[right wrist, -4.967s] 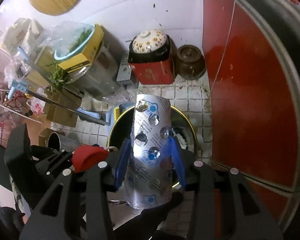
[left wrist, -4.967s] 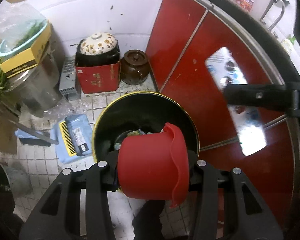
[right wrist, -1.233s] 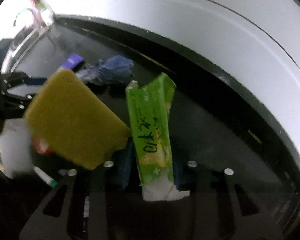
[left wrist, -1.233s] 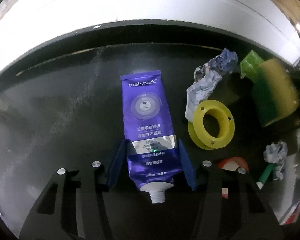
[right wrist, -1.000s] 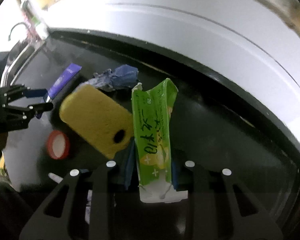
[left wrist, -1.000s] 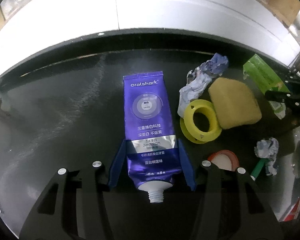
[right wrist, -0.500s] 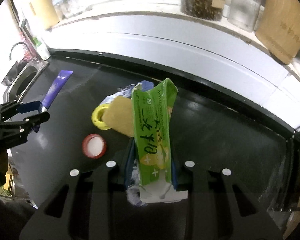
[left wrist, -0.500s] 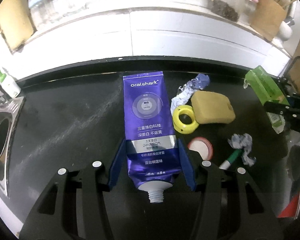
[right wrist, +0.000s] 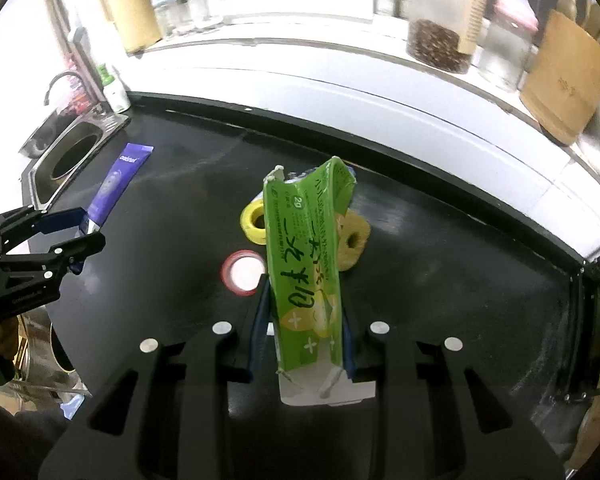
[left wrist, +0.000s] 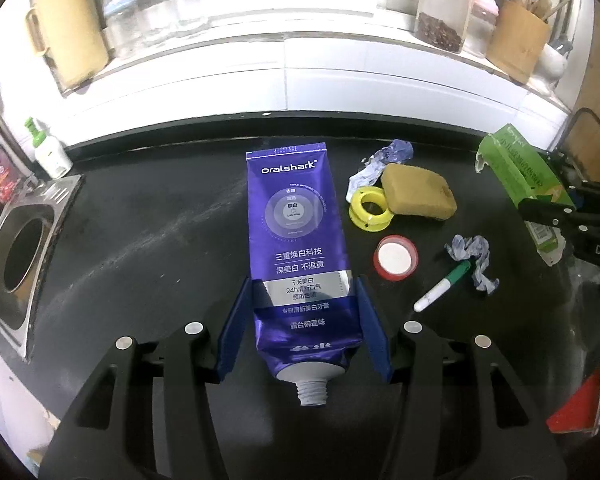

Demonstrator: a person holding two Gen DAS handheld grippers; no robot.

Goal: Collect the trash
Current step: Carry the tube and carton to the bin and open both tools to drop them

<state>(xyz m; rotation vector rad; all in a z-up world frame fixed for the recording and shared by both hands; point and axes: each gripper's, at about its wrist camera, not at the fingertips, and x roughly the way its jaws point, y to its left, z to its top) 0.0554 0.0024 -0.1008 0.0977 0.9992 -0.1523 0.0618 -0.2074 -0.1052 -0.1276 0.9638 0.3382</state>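
Note:
My left gripper (left wrist: 304, 320) is shut on a purple toothpaste tube (left wrist: 296, 240) and holds it above the black counter (left wrist: 140, 248); the tube also shows in the right wrist view (right wrist: 116, 180). My right gripper (right wrist: 302, 312) is shut on a flattened green carton (right wrist: 304, 264), also seen at the right in the left wrist view (left wrist: 516, 172). On the counter lie a yellow sponge (left wrist: 418, 196), a yellow ring (left wrist: 368, 208), a red lid (left wrist: 395, 258), a green-and-white marker (left wrist: 440, 288) and two crumpled blue-white papers (left wrist: 474, 256) (left wrist: 380, 160).
A steel sink (left wrist: 20, 256) sits at the counter's left end with a soap bottle (left wrist: 48, 148) behind it. Jars (left wrist: 440, 8), a beige jug (left wrist: 72, 28) and a wooden utensil holder (left wrist: 520, 40) stand on the white ledge behind. A wooden board (right wrist: 564, 76) leans at the right.
Both grippers have risen and pulled back from the counter with their items, so more counter, sink and ledge show. Five seconds ago they held a red cup and a blister pack over a bin.

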